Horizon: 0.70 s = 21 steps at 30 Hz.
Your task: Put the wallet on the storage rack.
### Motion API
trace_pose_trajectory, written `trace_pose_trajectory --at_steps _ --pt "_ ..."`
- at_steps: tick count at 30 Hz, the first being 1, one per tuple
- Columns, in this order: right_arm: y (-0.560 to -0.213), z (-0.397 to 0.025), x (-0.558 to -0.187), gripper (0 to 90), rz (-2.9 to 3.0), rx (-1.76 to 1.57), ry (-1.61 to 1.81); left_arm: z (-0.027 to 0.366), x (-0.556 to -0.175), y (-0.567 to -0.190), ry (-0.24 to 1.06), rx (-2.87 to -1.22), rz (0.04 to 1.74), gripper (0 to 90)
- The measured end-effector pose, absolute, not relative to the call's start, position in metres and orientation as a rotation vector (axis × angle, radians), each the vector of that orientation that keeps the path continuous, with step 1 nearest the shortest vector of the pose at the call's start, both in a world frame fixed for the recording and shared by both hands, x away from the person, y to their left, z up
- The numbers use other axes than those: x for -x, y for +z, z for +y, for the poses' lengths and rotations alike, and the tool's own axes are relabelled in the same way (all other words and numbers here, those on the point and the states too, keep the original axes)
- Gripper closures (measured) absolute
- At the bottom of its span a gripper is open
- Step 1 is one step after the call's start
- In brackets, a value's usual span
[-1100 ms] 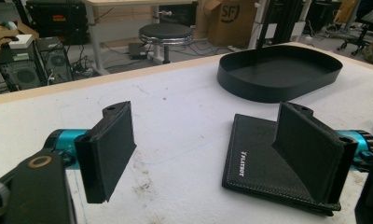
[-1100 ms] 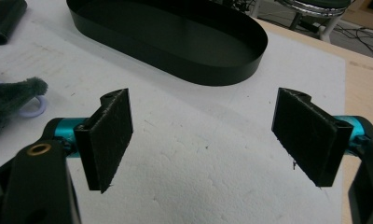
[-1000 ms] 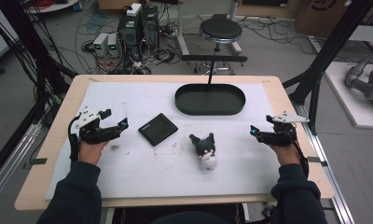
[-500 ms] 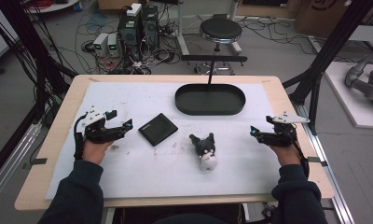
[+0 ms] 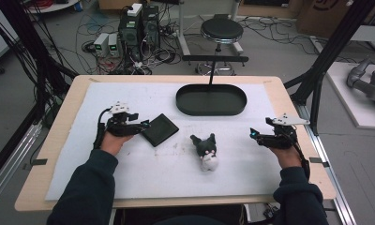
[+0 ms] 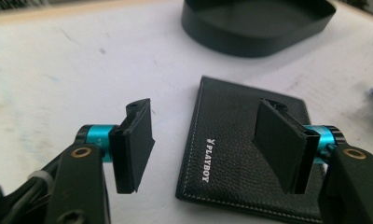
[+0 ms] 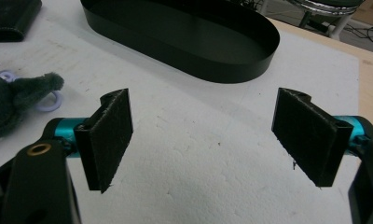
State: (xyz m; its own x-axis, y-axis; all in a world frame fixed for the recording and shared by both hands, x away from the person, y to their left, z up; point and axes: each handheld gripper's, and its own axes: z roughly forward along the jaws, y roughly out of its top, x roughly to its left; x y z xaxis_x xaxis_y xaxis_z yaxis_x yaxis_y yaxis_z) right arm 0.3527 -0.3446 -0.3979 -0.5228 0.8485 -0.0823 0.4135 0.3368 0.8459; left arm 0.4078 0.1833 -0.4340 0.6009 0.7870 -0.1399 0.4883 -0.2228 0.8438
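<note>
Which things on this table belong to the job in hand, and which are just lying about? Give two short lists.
In the job:
- black wallet, flat on the white mat, under the open left claw

Lying about:
- oval black tray, at the far side
- plush toy, mid-table
- right claw, open over bare mat, touching nothing

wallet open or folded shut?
Folded shut: the wallet lies flat on the table, logo cover up, stitched edges closed.
</note>
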Motion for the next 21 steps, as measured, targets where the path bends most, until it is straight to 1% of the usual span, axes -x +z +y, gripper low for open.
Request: trace_pose_trajectory --at_steps 5,8,12,13,17,19,21 --pt "-0.398 -0.343 -0.353 20.7 2.096 -1.086 1.097 0.176 -0.416 -0.447 0.364 -1.967 1.046 40.8" --pt "-0.398 -0.341 -0.352 20.7 2.106 -1.078 1.107 0.178 -0.42 -0.449 0.3 -1.954 1.066 41.6" --pt "-0.398 -0.338 -0.352 20.7 2.114 -1.066 1.111 0.181 -0.423 -0.45 0.215 -1.94 1.048 52.1" --pt "-0.398 -0.338 -0.353 20.7 2.119 -1.064 1.109 0.181 -0.424 -0.451 0.209 -1.933 1.054 54.6" --pt "-0.399 -0.335 -0.354 20.7 2.13 -1.058 1.104 0.183 -0.424 -0.451 0.211 -1.914 1.08 59.8" --pt "-0.399 -0.335 -0.355 20.7 2.13 -1.06 1.105 0.184 -0.424 -0.45 0.225 -1.907 1.089 65.2" --pt "-0.399 -0.336 -0.355 20.7 2.13 -1.065 1.107 0.186 -0.424 -0.45 0.211 -1.892 1.101 70.7"
